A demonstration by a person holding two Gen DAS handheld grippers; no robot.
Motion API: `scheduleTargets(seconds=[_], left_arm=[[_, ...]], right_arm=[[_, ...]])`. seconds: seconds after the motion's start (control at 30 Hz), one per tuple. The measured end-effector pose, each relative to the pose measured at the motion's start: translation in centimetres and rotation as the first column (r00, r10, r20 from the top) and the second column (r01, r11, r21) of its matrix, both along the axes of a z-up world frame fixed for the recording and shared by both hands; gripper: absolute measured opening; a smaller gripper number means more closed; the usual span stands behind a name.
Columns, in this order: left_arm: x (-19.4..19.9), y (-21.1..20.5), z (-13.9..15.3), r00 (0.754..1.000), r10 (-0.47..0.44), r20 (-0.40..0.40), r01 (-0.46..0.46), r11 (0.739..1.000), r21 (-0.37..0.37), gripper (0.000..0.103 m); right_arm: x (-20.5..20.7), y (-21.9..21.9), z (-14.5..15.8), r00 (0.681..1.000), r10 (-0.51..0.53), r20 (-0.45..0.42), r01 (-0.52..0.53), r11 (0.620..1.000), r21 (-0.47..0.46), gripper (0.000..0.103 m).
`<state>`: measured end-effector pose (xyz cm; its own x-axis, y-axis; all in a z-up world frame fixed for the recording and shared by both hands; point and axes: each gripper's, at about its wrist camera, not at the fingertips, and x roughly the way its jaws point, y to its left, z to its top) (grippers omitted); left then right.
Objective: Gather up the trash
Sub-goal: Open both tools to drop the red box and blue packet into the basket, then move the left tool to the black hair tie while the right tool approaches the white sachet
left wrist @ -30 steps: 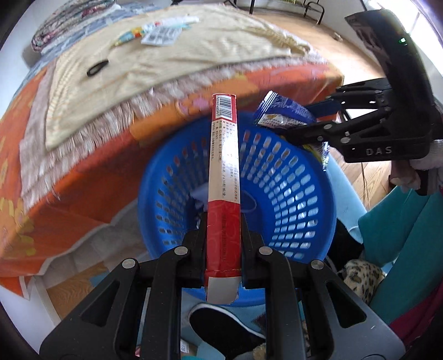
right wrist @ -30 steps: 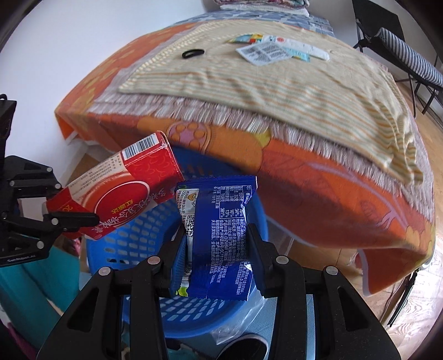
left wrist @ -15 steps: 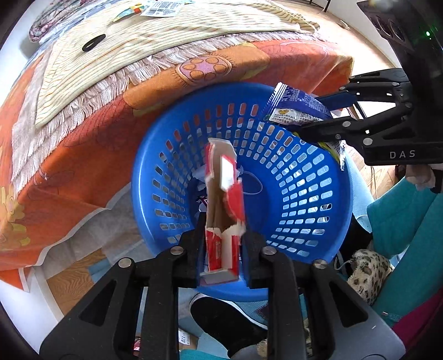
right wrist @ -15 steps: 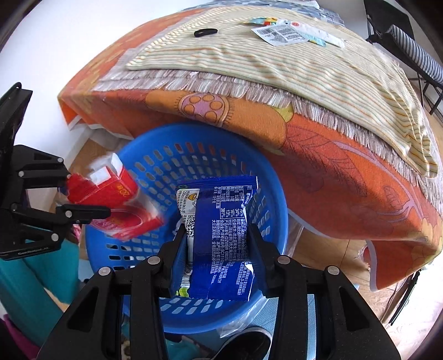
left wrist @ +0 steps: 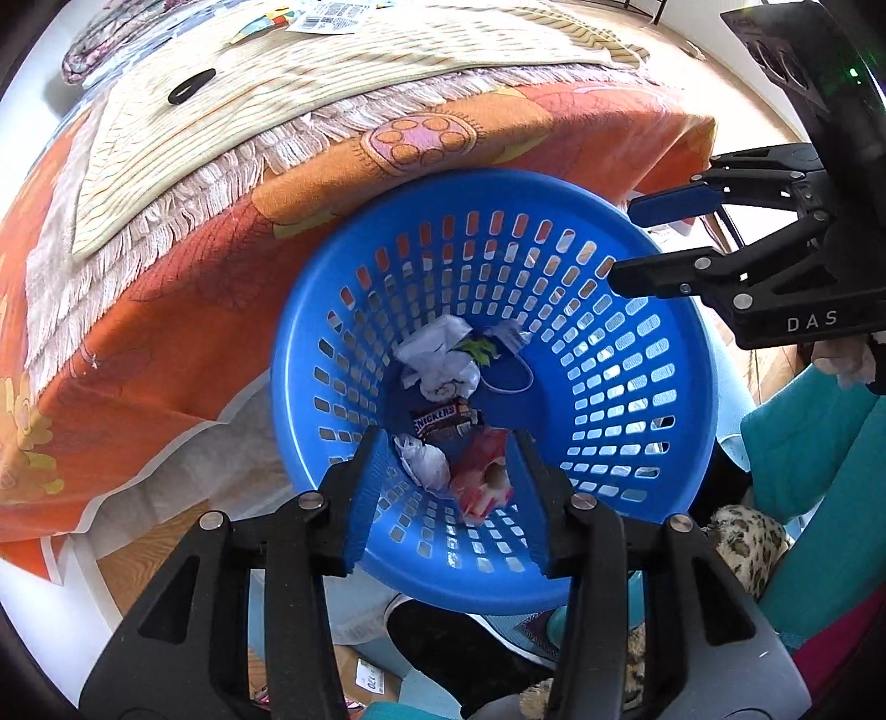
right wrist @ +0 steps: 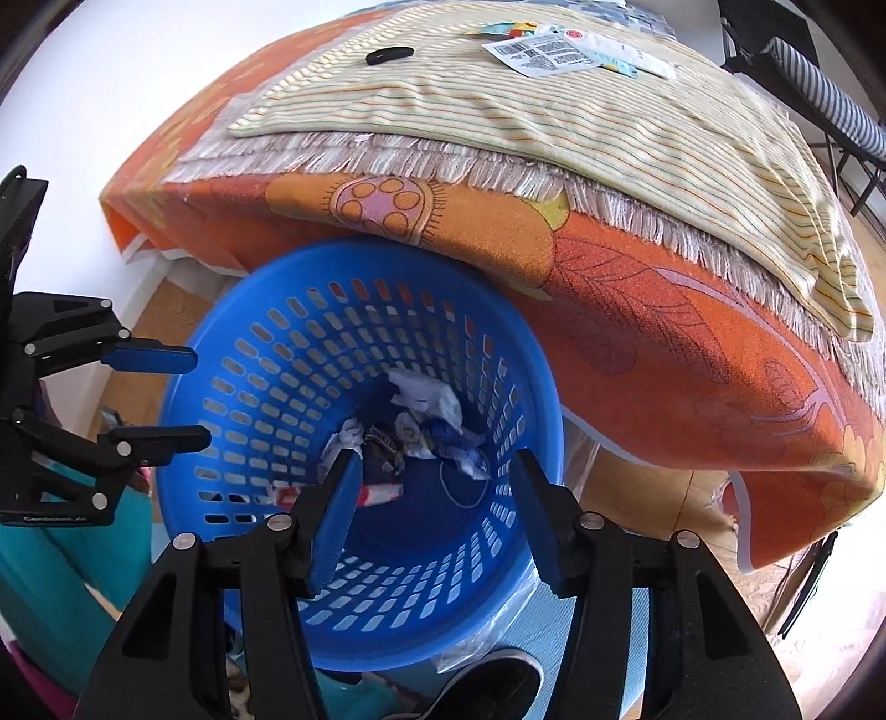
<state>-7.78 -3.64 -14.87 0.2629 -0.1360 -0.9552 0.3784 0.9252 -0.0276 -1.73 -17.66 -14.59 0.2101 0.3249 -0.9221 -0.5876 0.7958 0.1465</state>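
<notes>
Left wrist view: the left tool (left wrist: 448,493) is seen spread wide over the near rim of the basket (left wrist: 653,443), nothing between its fingers. The right tool (left wrist: 626,243) is seen at the upper right, also spread and empty, over the far right rim. The trash is found at the bottom of the basket: crumpled white paper (left wrist: 440,363), a Snickers wrapper (left wrist: 443,422) just below it, a smaller paper wad (left wrist: 423,468), and a red carton (left wrist: 482,471) beside that wad, blurred. A blue wrapper (left wrist: 506,338) is noted beside the white paper. The basket is set against the draped orange cloth (left wrist: 166,310) of the surface. On the striped mat (left wrist: 310,83) above, a black loop (left wrist: 191,86) and printed labels (left wrist: 326,8) are seen, well apart from the basket.

Right wrist view: the right tool (right wrist: 437,518) is spread, empty, above the basket (right wrist: 266,354). The left tool (right wrist: 177,396) is seen at the left edge, spread, over the rim. Inside, white paper (right wrist: 423,396), the blue wrapper (right wrist: 459,446) and the red carton (right wrist: 382,493) lie together on the bottom. The loop (right wrist: 390,54) and labels (right wrist: 559,50) lie on the mat (right wrist: 554,127). A dark shoe (right wrist: 487,687) is seen below the basket
</notes>
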Motion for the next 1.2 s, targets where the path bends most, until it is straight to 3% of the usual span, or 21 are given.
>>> scheduleTargets(seconds=[0.3,0.43,0.57,1.2], left_arm=[[0.8,0.3,0.7,1.000,0.015,0.024,-0.015,1.000,0.000,0.046],[1.5,0.8,1.6,0.998,0.033,0.059,-0.033,0.999,-0.006,0.060],[2.3,1.4,2.6,0.994,0.060,0.089,-0.059,0.998,-0.014,0.060],[8.2,5.3,7.5,0.956,0.194,0.222,-0.180,0.980,-0.081,0.060]], right_arm=[[0.7,-0.3,0.5,0.999,-0.034,0.006,0.034,0.999,0.022,0.060],[1.2,-0.4,1.1,0.999,-0.052,0.014,0.052,0.998,0.035,0.061],[1.7,-0.5,1.8,0.997,-0.066,0.030,0.065,0.996,0.058,0.066],[5.3,0.6,5.6,0.985,-0.131,0.110,0.116,0.984,0.132,0.067]])
